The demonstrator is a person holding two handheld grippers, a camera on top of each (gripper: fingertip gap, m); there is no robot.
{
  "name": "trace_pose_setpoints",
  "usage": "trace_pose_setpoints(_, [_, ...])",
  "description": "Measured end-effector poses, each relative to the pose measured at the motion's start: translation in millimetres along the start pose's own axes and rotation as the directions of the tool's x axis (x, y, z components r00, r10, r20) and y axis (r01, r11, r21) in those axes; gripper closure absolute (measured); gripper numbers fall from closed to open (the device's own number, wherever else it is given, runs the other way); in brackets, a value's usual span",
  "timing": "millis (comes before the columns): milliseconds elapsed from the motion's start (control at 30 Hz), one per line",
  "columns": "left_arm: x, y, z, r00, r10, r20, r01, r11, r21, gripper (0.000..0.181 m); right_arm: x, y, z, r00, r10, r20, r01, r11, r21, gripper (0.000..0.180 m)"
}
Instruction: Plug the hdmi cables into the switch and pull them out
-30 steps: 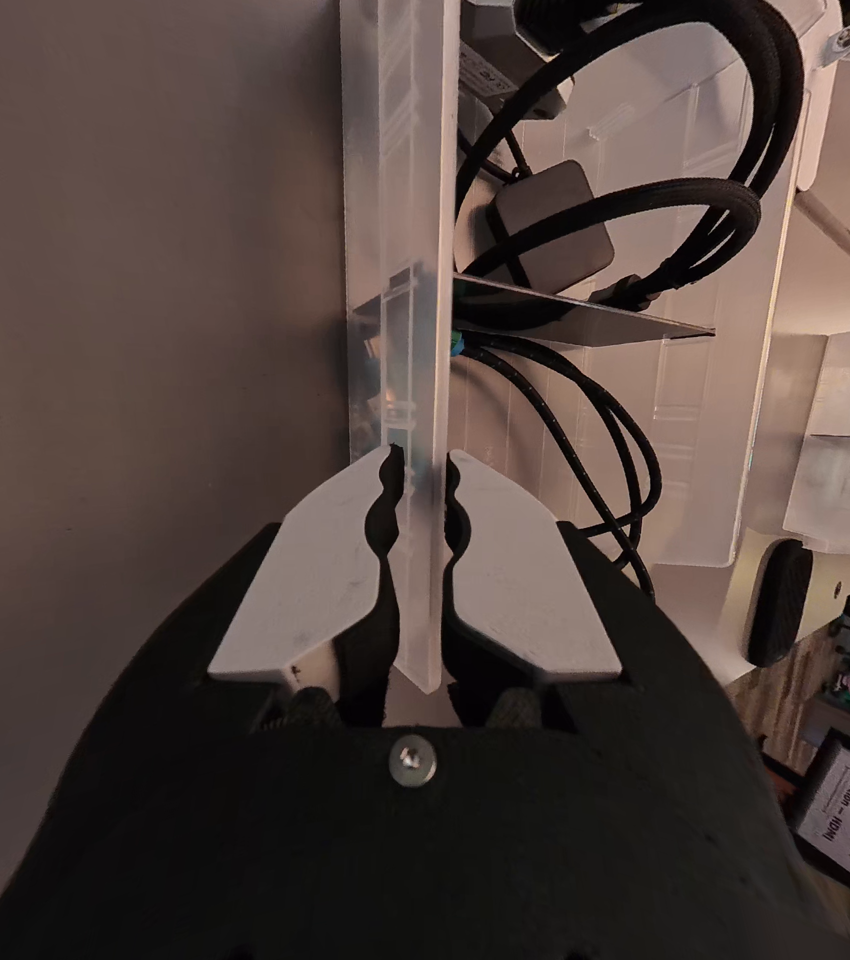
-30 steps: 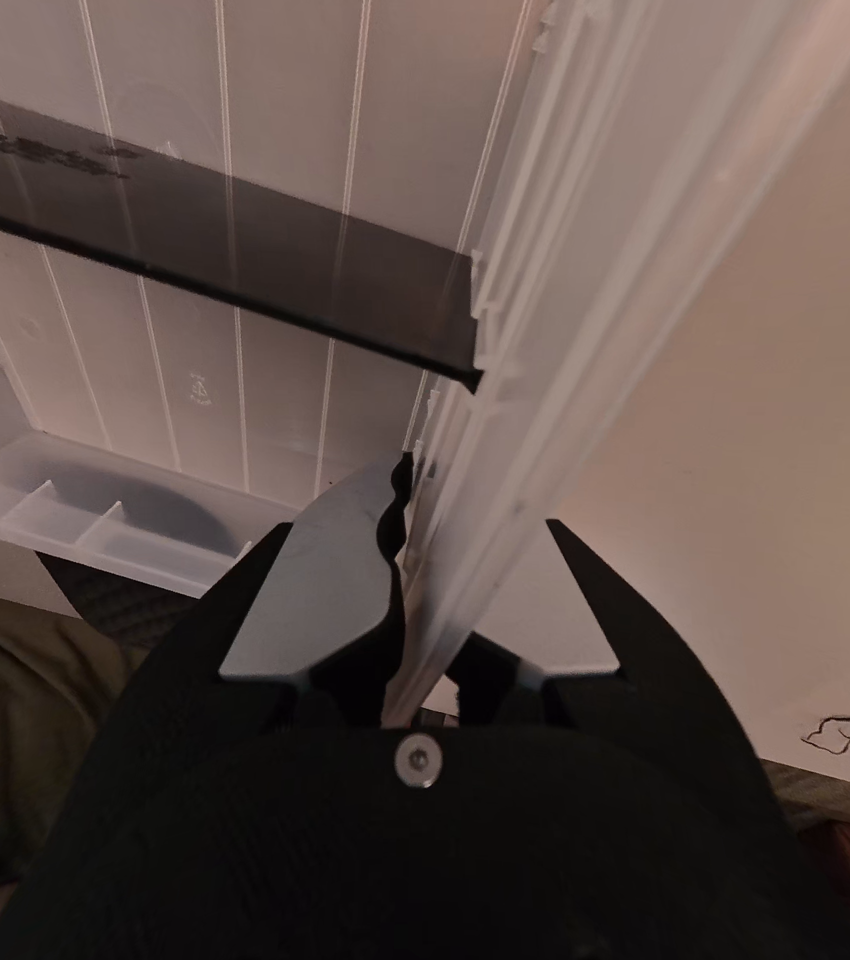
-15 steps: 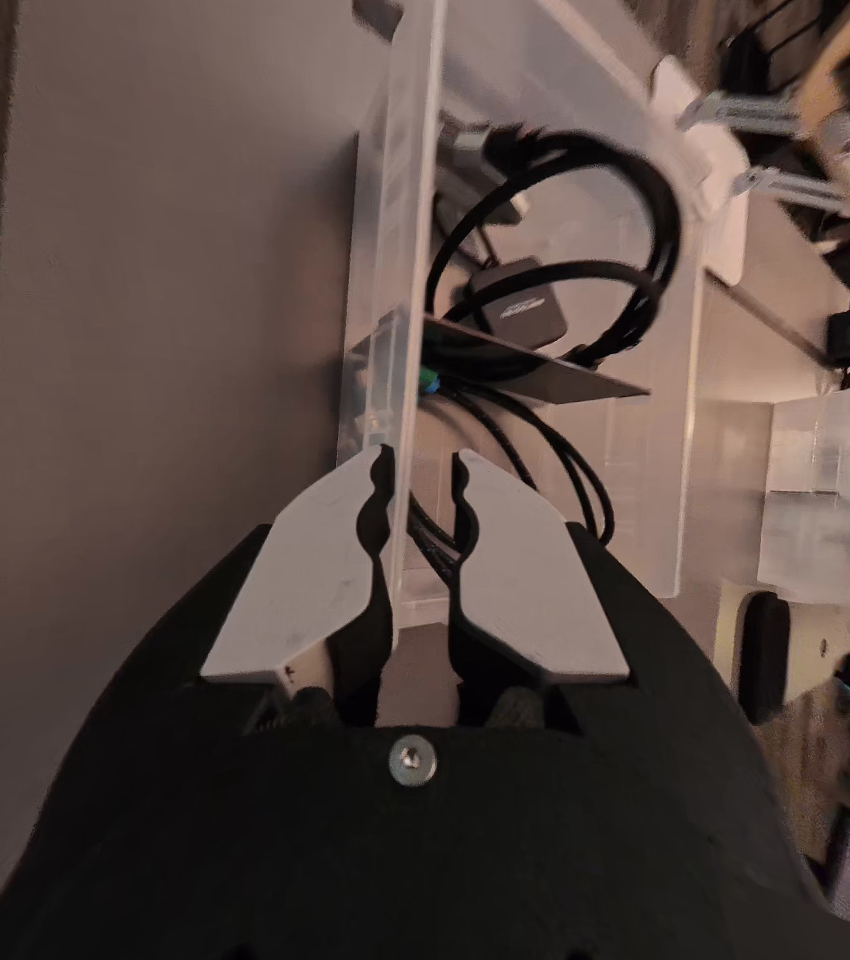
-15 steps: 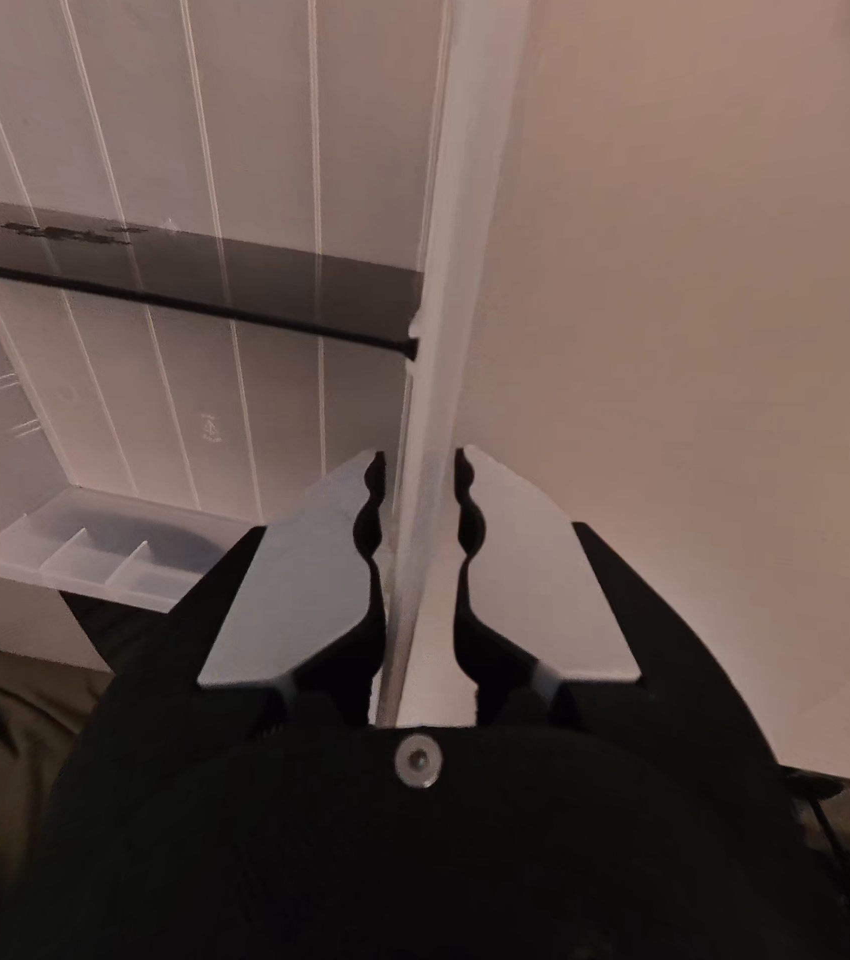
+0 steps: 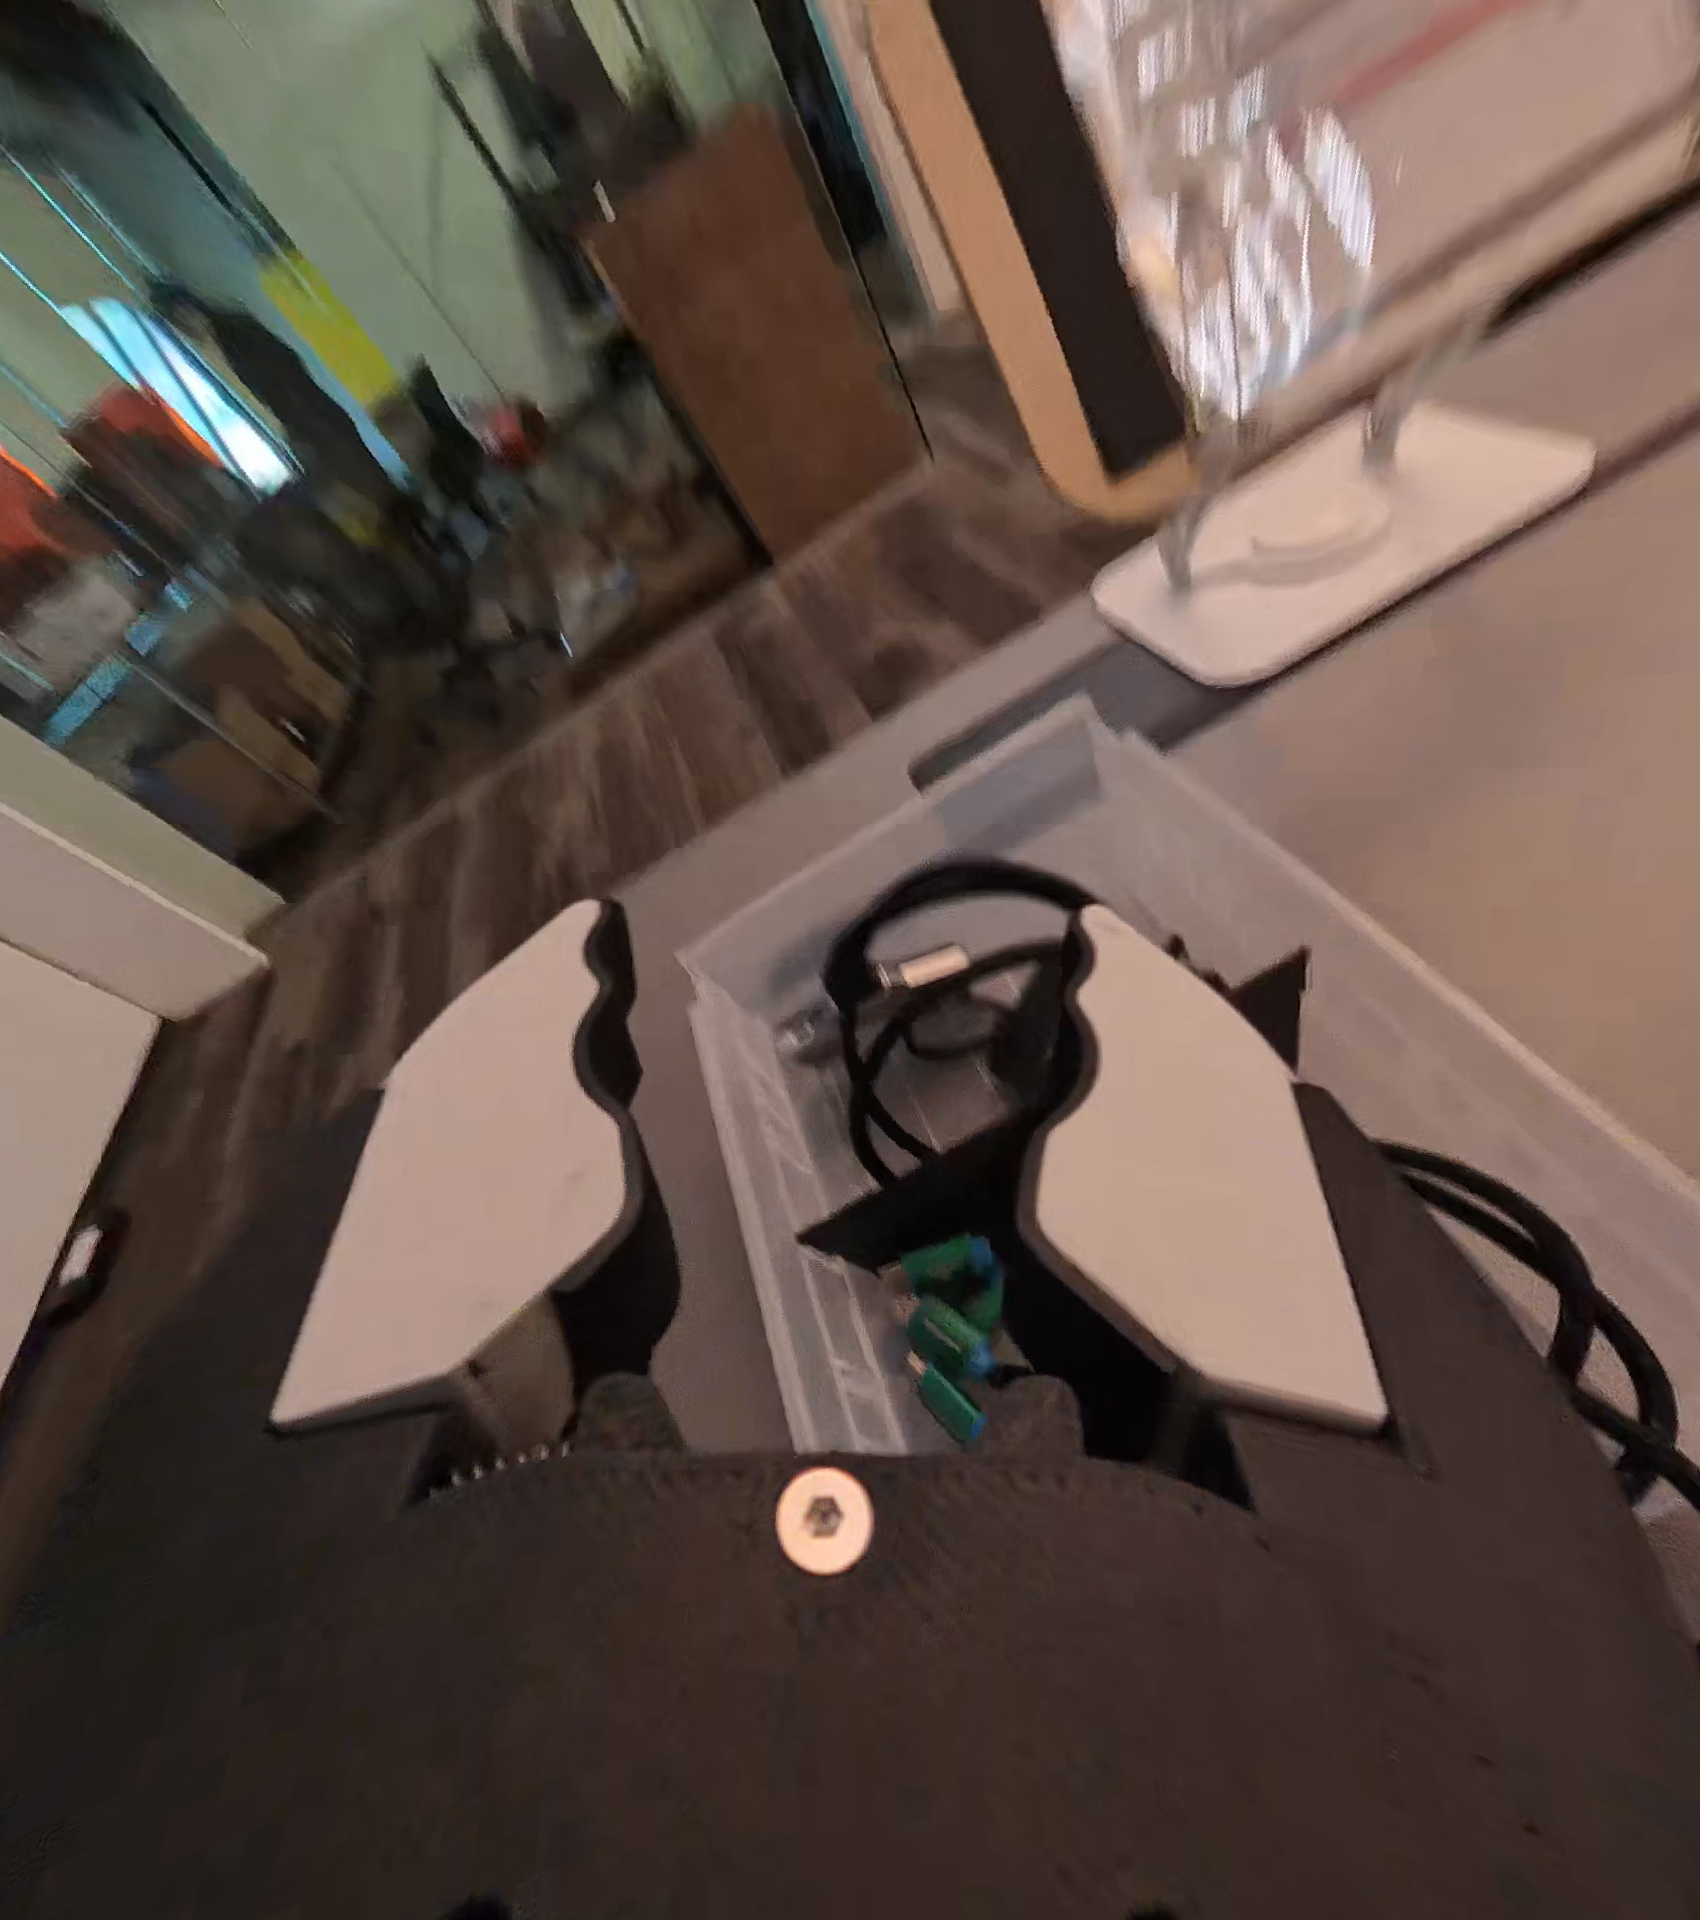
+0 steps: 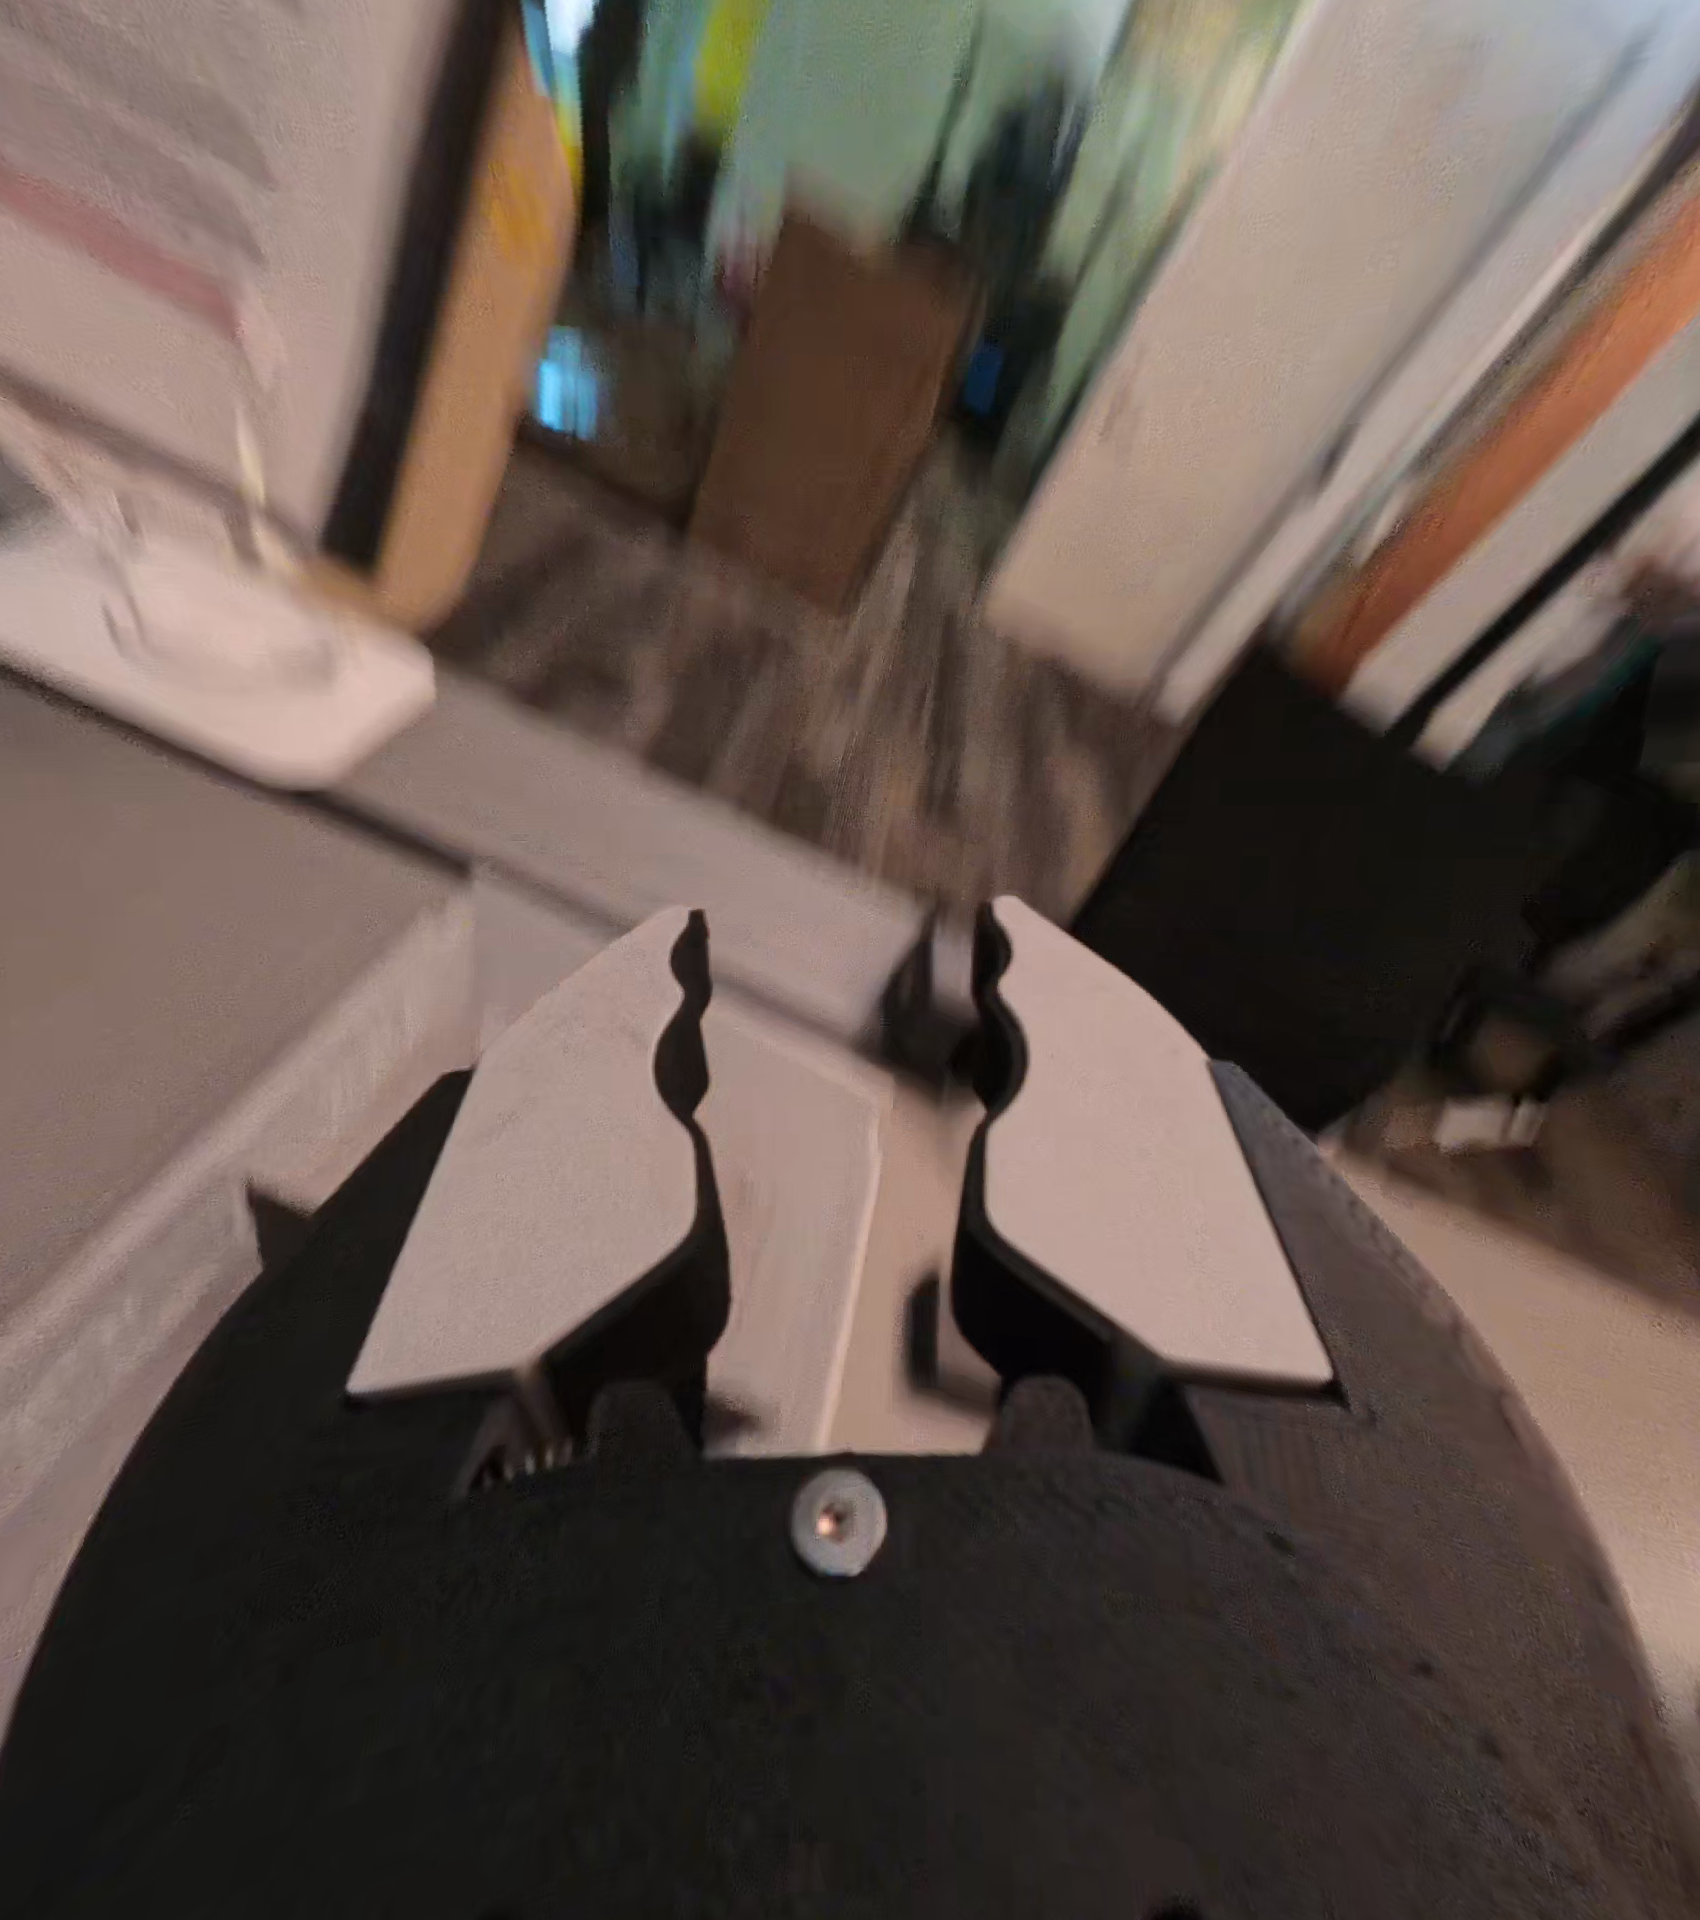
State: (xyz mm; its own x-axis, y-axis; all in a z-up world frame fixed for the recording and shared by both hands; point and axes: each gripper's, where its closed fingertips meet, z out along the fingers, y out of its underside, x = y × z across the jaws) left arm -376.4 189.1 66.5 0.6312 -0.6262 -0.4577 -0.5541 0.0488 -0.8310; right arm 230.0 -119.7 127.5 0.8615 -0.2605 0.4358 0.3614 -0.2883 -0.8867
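Note:
In the left wrist view a clear plastic bin [image 5: 1230, 894] sits on the grey table below my left gripper [image 5: 846, 925], which is open and empty above the bin's left wall. Inside lie coiled black HDMI cables [image 5: 861, 1049], a silver plug end [image 5: 919, 971], a black divider [image 5: 913, 1200] and small green and blue connectors [image 5: 945, 1340]. More black cable [image 5: 1615, 1382] loops at the right. In the blurred right wrist view my right gripper [image 6: 841, 930] is open and empty above the bin's right wall [image 6: 789, 1164]. The switch cannot be made out.
A white monitor stand base [image 5: 1345, 540] stands on the table beyond the bin and shows in the right wrist view [image 6: 171, 644]. A white table edge [image 5: 46, 894] is at the left. A black chair or box [image 6: 1345, 914] sits on the floor at right.
Both grippers opened, let go of the bin's side walls and lifted up and back. Both views tilted up from the bin to the room, with motion blur.

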Motion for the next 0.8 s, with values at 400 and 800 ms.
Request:
trace_pose_setpoints(400, [11, 83, 91, 0.967, 0.254, 0.025, -0.226, 0.899, -0.376, 0.114, -80, -174, -99, 0.986, 0.000, -0.165, 0.132, 0.600, 0.789, 0.142])
trace_pose_setpoints(800, [7, 109, 116, 0.972, 0.235, -0.018, -0.211, 0.833, -0.512, 0.179, -60, -136, -57, 0.990, 0.137, -0.021, -0.081, 0.692, 0.717, 0.149])
